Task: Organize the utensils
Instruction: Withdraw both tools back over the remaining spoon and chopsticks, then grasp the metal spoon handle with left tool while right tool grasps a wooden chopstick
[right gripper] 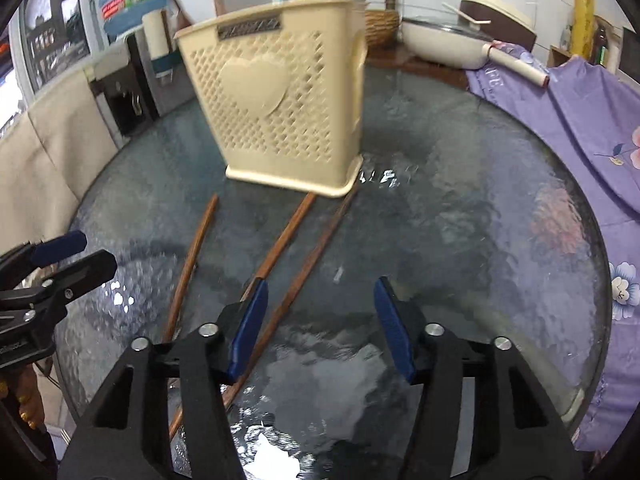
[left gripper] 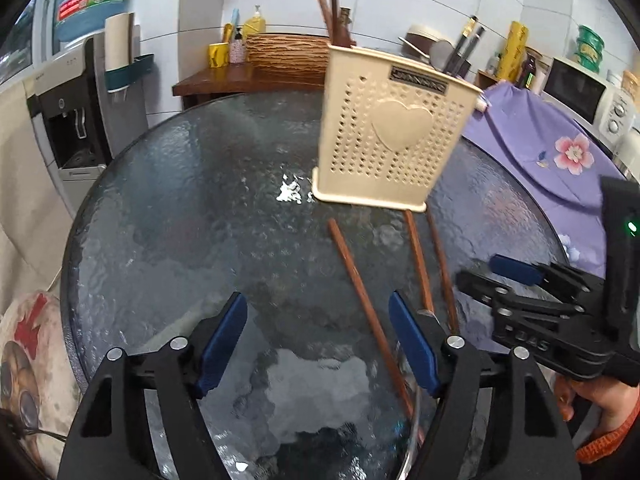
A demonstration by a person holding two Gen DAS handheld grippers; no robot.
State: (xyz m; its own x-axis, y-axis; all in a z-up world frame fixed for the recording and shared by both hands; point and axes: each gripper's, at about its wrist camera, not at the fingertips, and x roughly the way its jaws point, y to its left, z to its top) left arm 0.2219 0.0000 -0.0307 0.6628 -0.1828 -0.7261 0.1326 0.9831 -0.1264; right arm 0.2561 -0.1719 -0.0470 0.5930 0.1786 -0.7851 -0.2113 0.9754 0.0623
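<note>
Left wrist view: the left gripper (left gripper: 318,344) has its blue-padded fingers (left gripper: 224,344) spread wide and holds nothing. A cream perforated utensil holder (left gripper: 390,140) with a raised heart stands upright on the round glass desk (left gripper: 180,220), well ahead of the fingers. Three brown chopsticks lie flat on the glass on the near side of the holder. The left chopstick (left gripper: 366,308) runs from near the holder's base back between the two fingers, closer to the right-hand pad, untouched by either. The middle chopstick (left gripper: 419,264) and the right chopstick (left gripper: 440,268) lie just outside that pad, their far ends close to the holder's base. More dark sticks rise out of the holder's top. The right gripper (left gripper: 480,274) hovers beside the right chopstick, fingers apart.

Right wrist view: the right gripper (right gripper: 320,320) is likewise wide open and empty. The utensil holder (right gripper: 280,96) stands ahead and slightly left of it. The right chopstick (right gripper: 304,276) passes under the left-hand pad (right gripper: 248,324); the middle chopstick (right gripper: 280,240) ends behind that pad, and the left chopstick (right gripper: 192,264) lies further out. The left gripper (right gripper: 70,258) hovers beyond it, fingers parted.
</note>
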